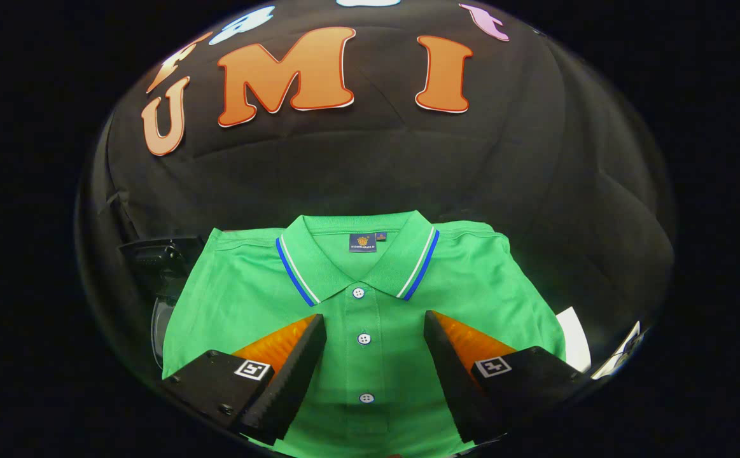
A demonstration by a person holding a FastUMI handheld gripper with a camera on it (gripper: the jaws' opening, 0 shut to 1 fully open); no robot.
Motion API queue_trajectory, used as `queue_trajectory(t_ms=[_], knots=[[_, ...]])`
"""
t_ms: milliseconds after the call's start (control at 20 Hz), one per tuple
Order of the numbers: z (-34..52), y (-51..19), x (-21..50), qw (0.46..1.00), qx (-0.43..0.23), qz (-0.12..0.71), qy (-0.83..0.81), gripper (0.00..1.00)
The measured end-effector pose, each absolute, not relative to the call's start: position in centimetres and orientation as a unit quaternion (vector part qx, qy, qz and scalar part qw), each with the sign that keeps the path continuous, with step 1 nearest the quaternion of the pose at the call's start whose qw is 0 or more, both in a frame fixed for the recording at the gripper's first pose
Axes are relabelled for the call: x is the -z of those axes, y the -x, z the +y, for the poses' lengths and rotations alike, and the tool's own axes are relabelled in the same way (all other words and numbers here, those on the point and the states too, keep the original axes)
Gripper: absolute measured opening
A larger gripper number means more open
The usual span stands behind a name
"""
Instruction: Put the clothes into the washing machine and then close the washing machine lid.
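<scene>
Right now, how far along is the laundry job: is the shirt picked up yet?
Nothing looks done yet. The green polo shirt lies folded and flat, collar away from the gripper. In hand: the gripper is open, its fingers spread either side of the button placket, not pressing on the cloth. Left: grasp the shirt, put it into the washing machine, close the lid.

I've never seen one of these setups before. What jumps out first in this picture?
A bright green polo shirt lies folded flat, collar trimmed in blue and white stripes at the far end and white buttons running down its placket. The gripper hangs open just above it, one finger on each side of the button line, gripping nothing. Beyond the shirt's left shoulder sits a dark object, too dim to identify.
</scene>
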State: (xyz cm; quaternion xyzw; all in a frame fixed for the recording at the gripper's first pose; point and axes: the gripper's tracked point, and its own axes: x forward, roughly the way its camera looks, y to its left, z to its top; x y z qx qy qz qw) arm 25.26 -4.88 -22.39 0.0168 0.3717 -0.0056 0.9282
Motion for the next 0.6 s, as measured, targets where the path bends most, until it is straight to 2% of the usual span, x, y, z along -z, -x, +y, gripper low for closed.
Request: queue_trajectory(t_ms=[300, 550, 600], knots=[[-4.71, -25.1, 22.67, 0.899, 0.01, 0.438, -0.02, 1.0], [-4.58, -25.25, 22.71, 0.891, 0.009, 0.454, -0.019, 1.0], [-4.57, -25.25, 22.75, 0.889, 0.009, 0.458, -0.017, 0.96]])
